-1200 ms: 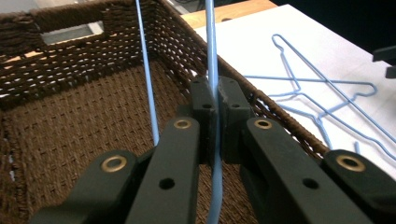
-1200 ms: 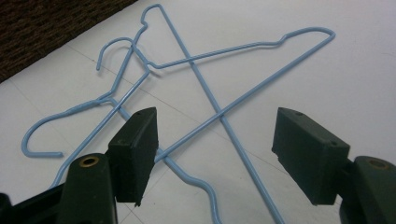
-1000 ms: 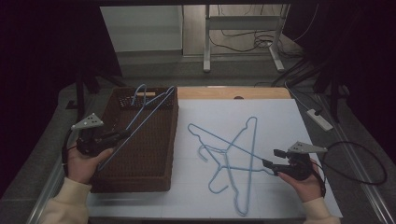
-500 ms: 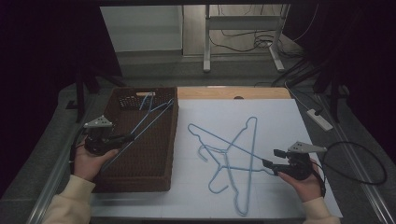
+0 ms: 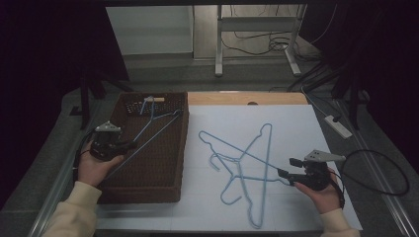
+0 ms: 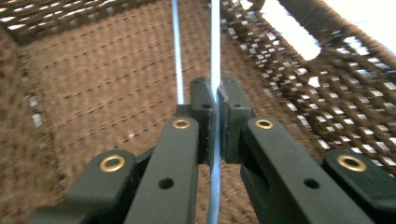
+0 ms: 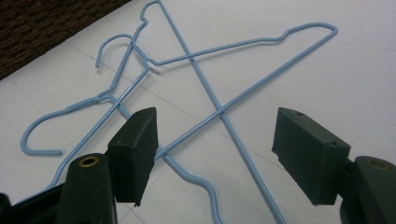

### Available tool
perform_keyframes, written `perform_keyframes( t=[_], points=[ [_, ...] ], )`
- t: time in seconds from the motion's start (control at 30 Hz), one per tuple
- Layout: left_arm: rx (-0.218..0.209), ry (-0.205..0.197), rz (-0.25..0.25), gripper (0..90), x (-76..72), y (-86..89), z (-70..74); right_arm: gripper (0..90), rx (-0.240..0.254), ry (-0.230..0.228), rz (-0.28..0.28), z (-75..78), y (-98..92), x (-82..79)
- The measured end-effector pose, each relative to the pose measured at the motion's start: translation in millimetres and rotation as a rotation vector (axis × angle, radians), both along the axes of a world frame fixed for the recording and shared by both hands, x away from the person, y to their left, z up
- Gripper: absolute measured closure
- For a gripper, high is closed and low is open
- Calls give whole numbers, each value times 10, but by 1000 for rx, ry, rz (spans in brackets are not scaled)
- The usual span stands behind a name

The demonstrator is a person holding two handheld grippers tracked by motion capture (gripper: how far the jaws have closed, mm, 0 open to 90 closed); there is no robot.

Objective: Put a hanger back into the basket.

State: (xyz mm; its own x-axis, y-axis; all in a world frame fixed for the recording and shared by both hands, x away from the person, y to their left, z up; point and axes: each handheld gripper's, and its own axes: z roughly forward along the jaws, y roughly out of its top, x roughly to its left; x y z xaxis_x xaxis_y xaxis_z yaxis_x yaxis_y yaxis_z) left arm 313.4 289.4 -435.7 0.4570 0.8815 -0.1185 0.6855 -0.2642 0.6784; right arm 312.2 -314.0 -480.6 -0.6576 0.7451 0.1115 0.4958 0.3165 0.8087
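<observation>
Surface: a white sheet [image 5: 296, 128] covers the table, with a strip of bare wood [image 5: 247, 98] along its far edge.
Room: dim; a grey floor beyond the table with metal stand legs [image 5: 217, 39] and loose cables [image 5: 257, 42]; a white power strip [image 5: 338, 126] lies off the table's right edge.
Basket: a dark brown woven basket [image 5: 168, 158] sits at the left of the table, its long side running near to far.
Held hanger: a light-blue wire hanger [image 5: 148, 133] slants across the basket, hook end at the far wall, near end at the left rim.
Left gripper [image 6: 217, 100]: jaws closed tight on the held hanger's wire, over the basket's left rim.
Loose hangers: two light-blue wire hangers [image 5: 247, 163] lie crossed on the white sheet, right of the basket.
Right gripper [image 7: 215, 140]: jaws spread wide, gripping nothing, low at the right edge of the crossed hangers, whose wires run between them.
</observation>
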Motion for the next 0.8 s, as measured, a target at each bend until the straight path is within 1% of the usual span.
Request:
perform_keyframes(
  t=[0.03, 0.07, 0.1, 0.13, 0.17, 0.2, 0.23, 0.27, 0.47, 0.5, 0.57, 0.6, 0.63, 0.73, 0.77, 0.8],
  points=[
    [10, 4, 7, 858, 3, 7, -5, 315, 0, 0, -1, -2, 0, 1],
    [43, 11, 30, 858, 9, 18, -19, 315, -2, 1, 0, -2, -1, 2],
    [59, 19, 40, 858, 15, 24, -26, 315, -2, 2, -1, -3, -1, 3],
    [59, 19, 40, 858, 15, 24, -26, 315, -2, 2, -1, -3, -1, 3],
    [75, 27, 49, 858, 22, 28, -35, 315, -2, 3, -1, -4, 0, 4],
    [107, 45, 65, 858, 38, 32, -49, 315, -2, 3, -1, -4, 1, 5],
    [123, 56, 73, 859, 47, 27, -57, 315, -3, 4, -1, -5, 3, 4],
    [123, 56, 73, 859, 47, 27, -57, 315, -3, 4, -1, -5, 3, 4],
    [228, 127, 112, 858, 120, -3, -109, 315, -4, 5, 0, -11, 12, 9],
    [240, 137, 117, 858, 131, -3, -121, 315, -7, 6, 3, -12, 13, 10],
    [245, 143, 120, 858, 137, -2, -128, 315, -7, 6, 2, -14, 16, 11],
    [261, 153, 130, 857, 152, 1, -150, 314, -9, 8, 3, -17, 19, 12],
    [261, 153, 130, 857, 152, 1, -150, 314, -9, 8, 3, -17, 19, 12],
    [299, 176, 143, 856, 181, 5, -194, 314, -9, 9, 3, -20, 19, 15],
    [299, 176, 143, 855, 181, 5, -194, 314, -9, 10, 4, -20, 17, 16],
    [309, 183, 146, 855, 191, 6, -213, 314, -9, 10, 4, -20, 17, 16]
  ],
)
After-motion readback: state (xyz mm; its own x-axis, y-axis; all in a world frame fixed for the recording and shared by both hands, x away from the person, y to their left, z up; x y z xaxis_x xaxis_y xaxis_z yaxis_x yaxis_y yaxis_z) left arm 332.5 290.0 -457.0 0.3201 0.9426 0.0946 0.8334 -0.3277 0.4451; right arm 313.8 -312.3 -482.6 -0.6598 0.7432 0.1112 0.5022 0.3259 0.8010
